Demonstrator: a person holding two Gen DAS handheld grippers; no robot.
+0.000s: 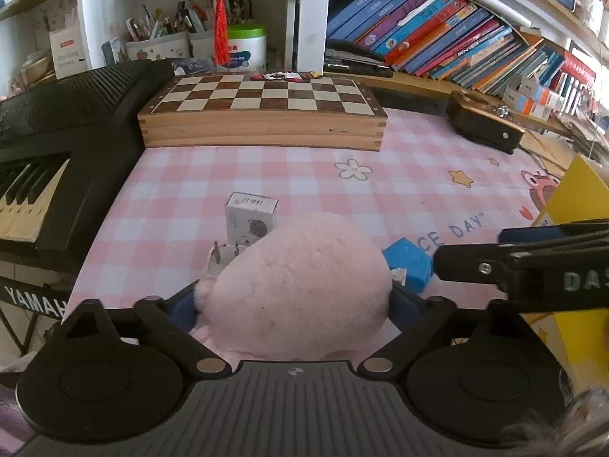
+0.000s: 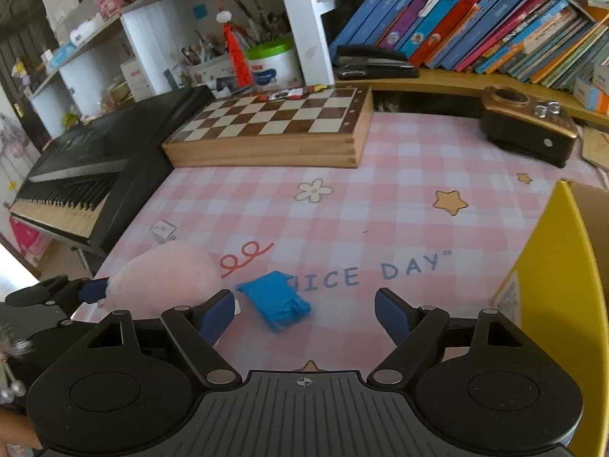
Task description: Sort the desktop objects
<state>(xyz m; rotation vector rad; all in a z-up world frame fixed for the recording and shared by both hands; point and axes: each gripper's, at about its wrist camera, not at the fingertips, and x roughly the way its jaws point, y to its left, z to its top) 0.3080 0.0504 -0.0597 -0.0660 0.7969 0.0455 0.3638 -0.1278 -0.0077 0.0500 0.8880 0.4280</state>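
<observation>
left wrist view: left gripper (image 1: pixel 293 304) pinches pink plush (image 1: pixel 300 285) beside "yamaha" keyboard (image 1: pixel 57 133); right gripper (image 2: pixel 304 312) spread.

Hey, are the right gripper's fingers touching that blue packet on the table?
Apart. The right wrist view shows the blue packet lying between the right gripper fingers with bare cloth either side.

The table (image 2: pixel 399 205) is covered by a pink-and-white checked cloth printed with a flower, stars and the words "NICE DAY". At its far edge lies a closed wooden chessboard box (image 2: pixel 274 133), with a dark brown wooden box (image 2: pixel 529 129) well apart to its right. On the near part rest a fluffy pink plush ball (image 1: pixel 304 285), a small white cardboard box (image 1: pixel 251 217) and a white plug (image 1: pixel 224 257) just beside the ball, and a blue folded packet (image 2: pixel 278 301). A yellow cardboard box (image 2: pixel 563 304) stands at the right edge.
</observation>
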